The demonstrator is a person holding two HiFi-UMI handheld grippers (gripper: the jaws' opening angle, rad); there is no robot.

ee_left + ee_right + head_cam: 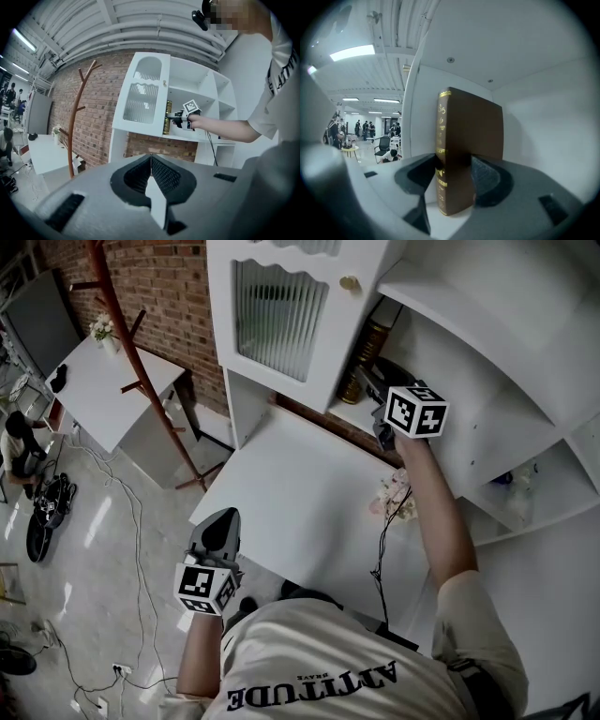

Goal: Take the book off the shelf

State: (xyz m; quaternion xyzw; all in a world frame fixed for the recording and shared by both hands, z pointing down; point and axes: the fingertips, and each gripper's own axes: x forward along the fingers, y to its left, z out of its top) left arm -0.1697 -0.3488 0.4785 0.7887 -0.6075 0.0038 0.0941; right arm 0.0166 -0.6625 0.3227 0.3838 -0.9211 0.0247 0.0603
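A brown book [468, 140] with gold print on its spine stands upright on the white shelf [440, 222], beside the compartment's side wall. My right gripper [452, 176] has one jaw on each side of it, and both pads rest against its covers. In the head view the right gripper [370, 388] reaches into the shelf compartment, where the book [361, 357] stands. My left gripper [217, 526] hangs low over the table's near edge. Its jaws [151, 161] are shut and hold nothing.
A white cabinet [281, 315] with a ribbed glass door stands left of the book's compartment. Below lies a white table [300, 493] with a small flower bunch [392, 495] and a black cable [380, 559]. A wooden coat stand [141, 371] rises at the left, before a brick wall.
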